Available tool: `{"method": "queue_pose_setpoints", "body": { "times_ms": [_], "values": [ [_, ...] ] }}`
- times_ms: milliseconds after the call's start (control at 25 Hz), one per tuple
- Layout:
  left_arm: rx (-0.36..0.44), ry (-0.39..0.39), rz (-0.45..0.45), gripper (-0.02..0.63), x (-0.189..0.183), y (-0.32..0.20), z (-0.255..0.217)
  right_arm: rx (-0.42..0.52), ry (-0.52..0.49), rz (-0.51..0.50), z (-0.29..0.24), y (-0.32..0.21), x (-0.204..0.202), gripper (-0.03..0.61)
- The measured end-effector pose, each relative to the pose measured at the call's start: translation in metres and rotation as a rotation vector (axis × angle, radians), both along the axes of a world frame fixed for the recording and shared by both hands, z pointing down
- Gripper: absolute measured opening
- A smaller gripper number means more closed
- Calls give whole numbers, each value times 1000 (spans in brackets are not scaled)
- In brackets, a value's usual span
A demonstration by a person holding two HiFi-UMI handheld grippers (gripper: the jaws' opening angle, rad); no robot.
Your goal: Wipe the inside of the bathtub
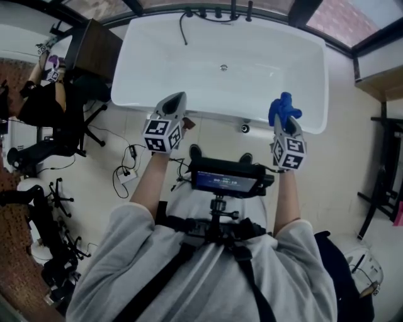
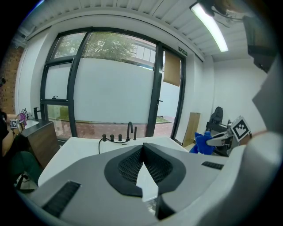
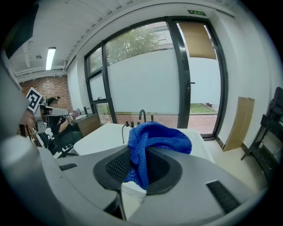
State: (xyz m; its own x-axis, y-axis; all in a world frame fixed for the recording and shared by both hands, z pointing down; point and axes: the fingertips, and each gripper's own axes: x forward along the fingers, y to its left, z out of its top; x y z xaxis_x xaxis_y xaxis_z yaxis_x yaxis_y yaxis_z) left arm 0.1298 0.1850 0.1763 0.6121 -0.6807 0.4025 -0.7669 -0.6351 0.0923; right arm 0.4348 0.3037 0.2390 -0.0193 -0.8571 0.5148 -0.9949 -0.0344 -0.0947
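The white smooth-shelled bathtub (image 1: 151, 56) looks glossy, like enamel or acrylic, with thin black taps (image 1: 217, 12) of matt metal at its 12 o'clock rim. The bright blue towelling cloth (image 3: 159, 134) is soft, nubbly and matt. It sits in the right gripper (image 3: 139, 154), whose fingers (image 3: 79, 187) are matt grey plastic with black ribbed pads (image 3: 116, 167); the left gripper (image 2: 142, 148) is made alike. At 10 o'clock a dark brown cabinet (image 1: 94, 47) shows dull wood

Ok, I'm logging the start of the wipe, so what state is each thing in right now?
Left gripper: shut, nothing between its jaws.
Right gripper: shut on the cloth.
Cloth: bunched up, clamped, held in the air.
Bathtub: nothing lying inside.
Screen: lit.
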Motion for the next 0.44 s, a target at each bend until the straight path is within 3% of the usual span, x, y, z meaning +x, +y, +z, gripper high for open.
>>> {"method": "queue_pose_setpoints", "body": {
  "times_ms": [440],
  "values": [
    [-7,-11,13,2,-7,7,2,-3,9,-17,-3,0,-7,80]
  ]
}}
